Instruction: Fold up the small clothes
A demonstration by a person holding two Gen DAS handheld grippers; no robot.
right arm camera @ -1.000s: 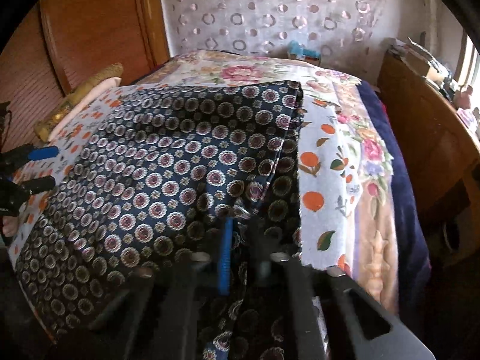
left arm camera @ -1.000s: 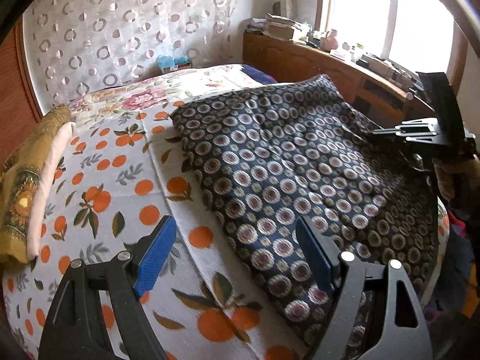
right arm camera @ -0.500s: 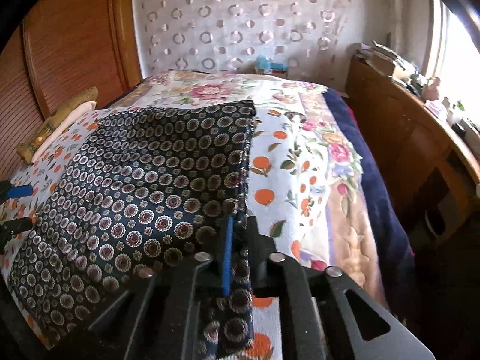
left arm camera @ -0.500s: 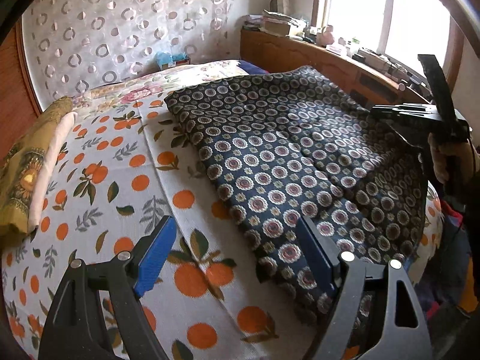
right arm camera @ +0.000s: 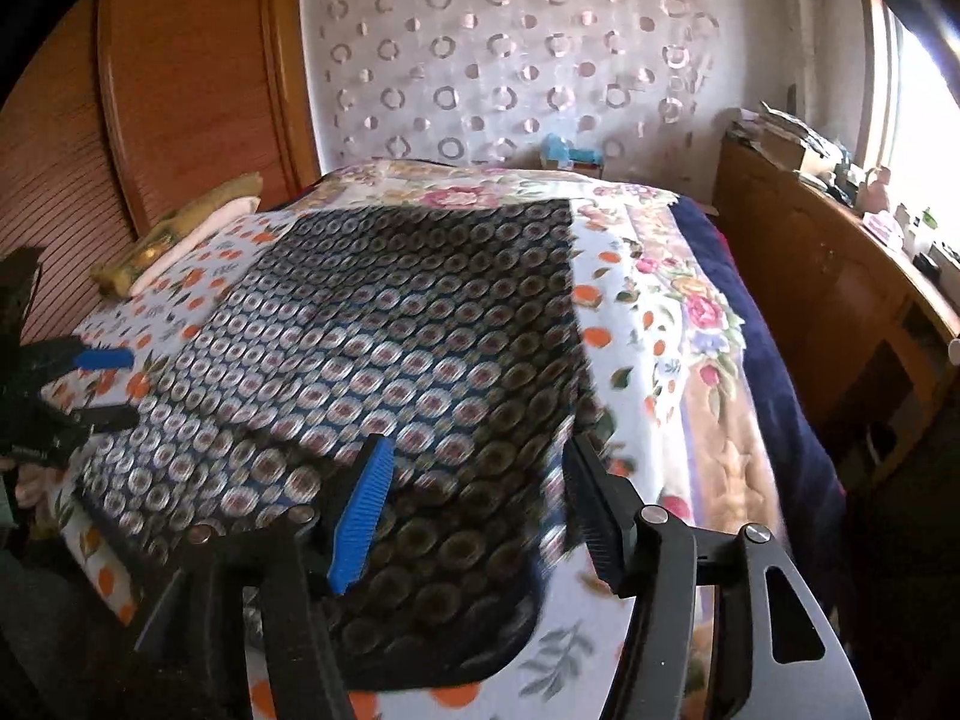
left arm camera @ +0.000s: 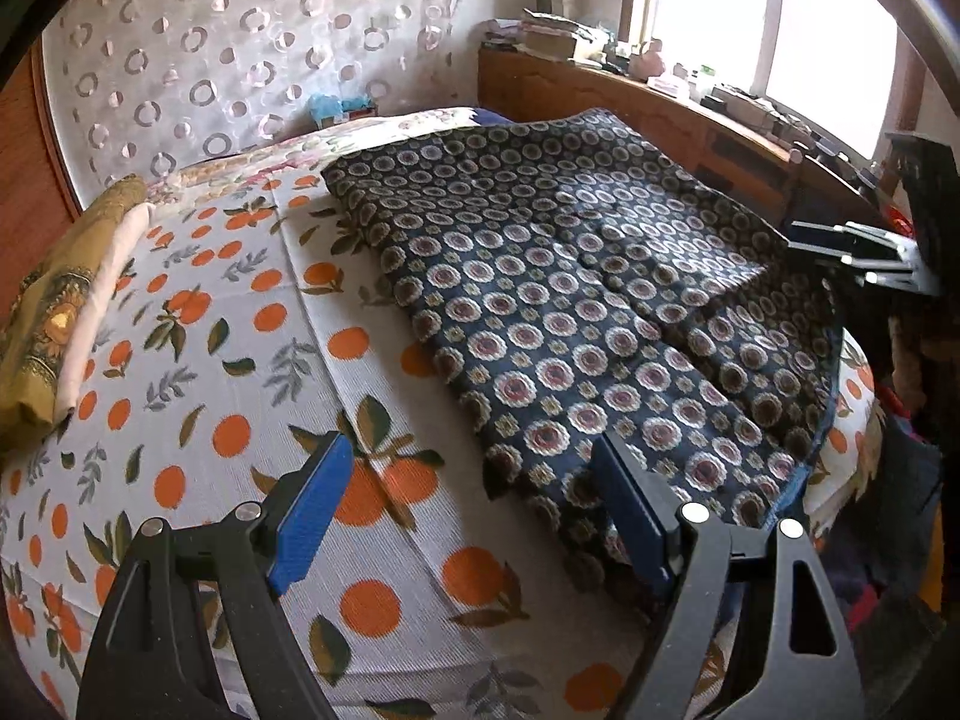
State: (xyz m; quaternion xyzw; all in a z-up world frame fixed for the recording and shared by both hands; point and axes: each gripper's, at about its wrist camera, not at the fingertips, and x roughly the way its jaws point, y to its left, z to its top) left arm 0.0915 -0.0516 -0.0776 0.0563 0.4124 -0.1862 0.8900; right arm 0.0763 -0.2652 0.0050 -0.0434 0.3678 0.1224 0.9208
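A dark blue garment with round flower medallions lies spread flat on the bed, its near end reaching the bed's front edge; it also shows in the right wrist view. My left gripper is open and empty, just above the sheet at the garment's near left corner. My right gripper is open and empty, above the garment's near right corner. The right gripper shows at the right edge of the left wrist view; the left gripper shows at the left edge of the right wrist view.
The bed has a white sheet with orange fruit print. Folded yellow and pink cloths lie at its left side. A wooden cabinet with clutter under the window runs along the right. A patterned curtain hangs behind.
My right gripper was shut on the garment's edge and has opened and let it go. The garment now lies flat. My left gripper stayed open and pulled back a little.
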